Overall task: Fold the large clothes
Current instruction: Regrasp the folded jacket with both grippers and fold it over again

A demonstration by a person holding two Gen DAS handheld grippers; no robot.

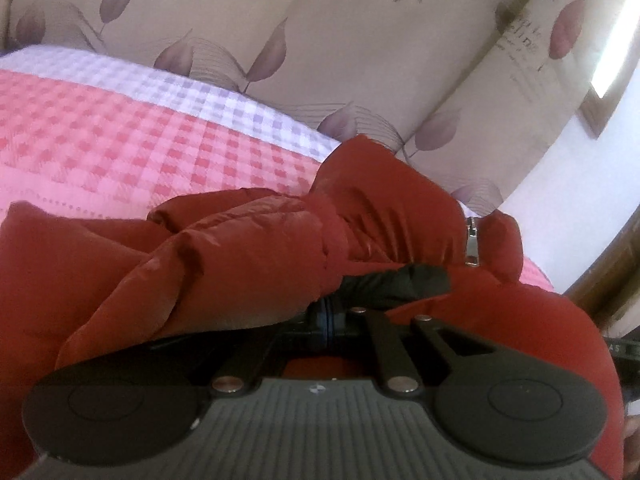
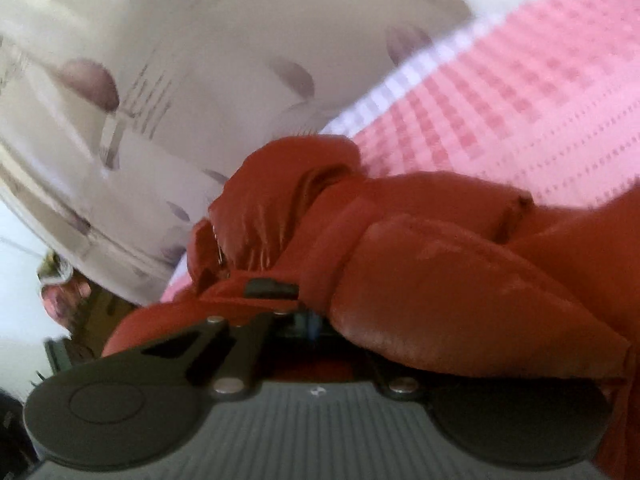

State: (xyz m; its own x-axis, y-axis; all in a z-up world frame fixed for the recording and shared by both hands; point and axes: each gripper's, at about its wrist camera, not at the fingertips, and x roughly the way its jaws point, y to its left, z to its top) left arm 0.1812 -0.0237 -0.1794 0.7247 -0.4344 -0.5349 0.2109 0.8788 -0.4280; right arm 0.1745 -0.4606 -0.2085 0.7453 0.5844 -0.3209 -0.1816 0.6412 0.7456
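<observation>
A red padded jacket [image 1: 248, 248] lies bunched on the pink checked bed [image 1: 120, 140], near the leaf-print headboard [image 1: 320, 40]. The left gripper [image 1: 332, 308] has its fingers clamped on jacket fabric; the right gripper [image 2: 304, 316] likewise, its view blurred.

soft daylight, bright strip of window [image 1: 614, 36] at upper right; mild glare on jacket [image 1: 248, 248]; right view motion-blurred; fisheye bending, dark corners.
</observation>
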